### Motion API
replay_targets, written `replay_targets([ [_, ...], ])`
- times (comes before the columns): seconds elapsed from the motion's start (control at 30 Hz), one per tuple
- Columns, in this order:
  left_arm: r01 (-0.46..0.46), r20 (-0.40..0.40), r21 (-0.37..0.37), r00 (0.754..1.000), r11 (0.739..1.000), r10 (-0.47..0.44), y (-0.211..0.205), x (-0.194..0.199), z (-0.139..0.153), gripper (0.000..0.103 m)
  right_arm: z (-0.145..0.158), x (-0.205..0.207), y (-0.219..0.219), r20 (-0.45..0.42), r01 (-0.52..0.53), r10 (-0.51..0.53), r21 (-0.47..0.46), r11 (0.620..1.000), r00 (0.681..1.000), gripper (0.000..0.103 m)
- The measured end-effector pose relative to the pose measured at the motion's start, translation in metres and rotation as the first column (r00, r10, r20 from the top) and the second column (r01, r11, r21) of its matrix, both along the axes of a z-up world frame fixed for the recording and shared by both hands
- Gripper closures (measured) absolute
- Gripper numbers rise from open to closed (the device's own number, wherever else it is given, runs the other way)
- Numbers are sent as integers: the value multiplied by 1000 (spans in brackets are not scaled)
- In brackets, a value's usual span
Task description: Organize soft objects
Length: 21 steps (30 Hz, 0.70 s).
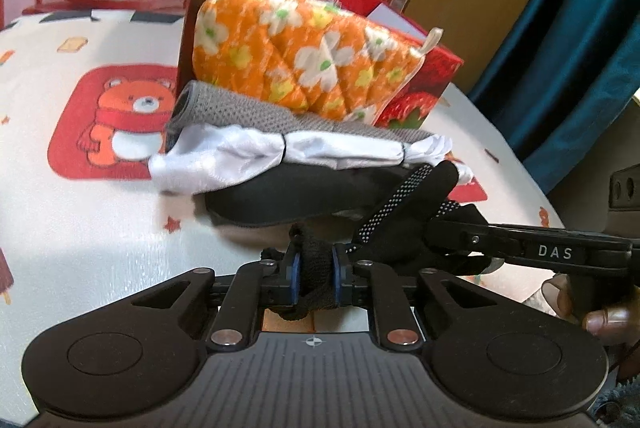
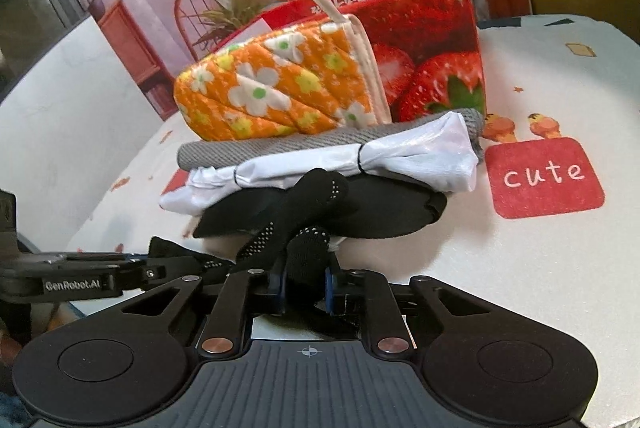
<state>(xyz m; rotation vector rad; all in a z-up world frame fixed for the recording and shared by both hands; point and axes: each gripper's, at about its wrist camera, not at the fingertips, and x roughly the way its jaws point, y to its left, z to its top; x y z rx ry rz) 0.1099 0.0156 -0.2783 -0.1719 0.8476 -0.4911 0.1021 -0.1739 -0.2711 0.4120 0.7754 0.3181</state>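
Observation:
A black knit glove (image 1: 404,204) with white grip dots lies stretched in front of a pile of soft things. My left gripper (image 1: 316,268) is shut on one end of the glove, the fabric bunched between its blue pads. My right gripper (image 2: 306,280) is shut on another part of the black glove (image 2: 304,200). In the left wrist view the right gripper (image 1: 432,228) reaches in from the right. The pile holds an orange floral oven mitt (image 1: 304,60) on top, then a grey cloth (image 1: 248,108), a white cloth (image 1: 240,152) and a black cloth (image 1: 288,192).
A red strawberry-print box (image 2: 432,40) stands open right behind the pile. The round table (image 1: 100,228) wears a white cloth with a bear print (image 1: 120,116) and a red "cute" patch (image 2: 548,176). A blue curtain (image 1: 580,48) hangs at right. A hand (image 1: 600,316) holds the right gripper.

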Motion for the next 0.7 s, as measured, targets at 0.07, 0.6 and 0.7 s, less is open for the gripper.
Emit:
replay_targets([
  [0.07,-3,10,-5,1000,1000,3,1,-1,4,87,4,0,-2,-8,9,-9,17,1000,1000,88],
  [0.6,-28,161,-28,986,999,32,12,6,65,87,66,5,4,149,-21,23,-14,1000,989,88],
  [0.7,-33,203,-35,978,999,39,11,13,78,87,81,14,4,187,-22,27,-25,999,982,88],
])
